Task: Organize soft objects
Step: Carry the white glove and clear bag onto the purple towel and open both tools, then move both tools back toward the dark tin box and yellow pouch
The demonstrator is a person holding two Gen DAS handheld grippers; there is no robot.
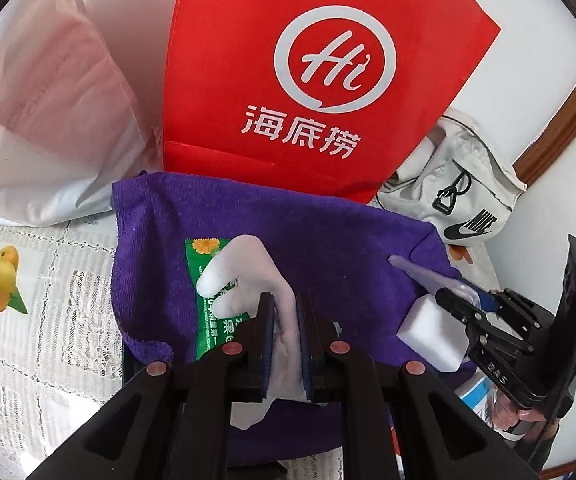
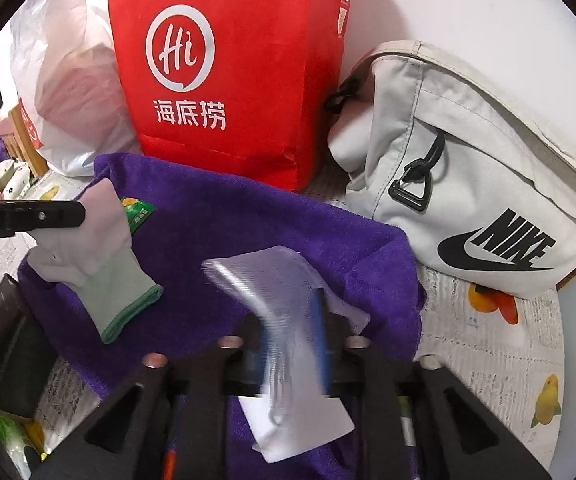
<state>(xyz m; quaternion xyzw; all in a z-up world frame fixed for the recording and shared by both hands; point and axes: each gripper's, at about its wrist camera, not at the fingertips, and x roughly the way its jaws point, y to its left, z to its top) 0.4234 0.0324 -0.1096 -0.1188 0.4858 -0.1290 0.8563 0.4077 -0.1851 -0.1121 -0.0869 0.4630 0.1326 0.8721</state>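
Left wrist: 1 glove (image 1: 248,280), 1 purple towel (image 1: 328,232), 2 bags

A plain white wall (image 2: 488,8) closes the scene behind, evenly lit with soft daylight. The desk (image 1: 28,344) is covered by a white lace-patterned cloth printed with yellow fruit pictures. A curved brown wooden edge (image 1: 568,120) runs along the wall at the right. At far left, wooden slats (image 2: 20,136) show dimly
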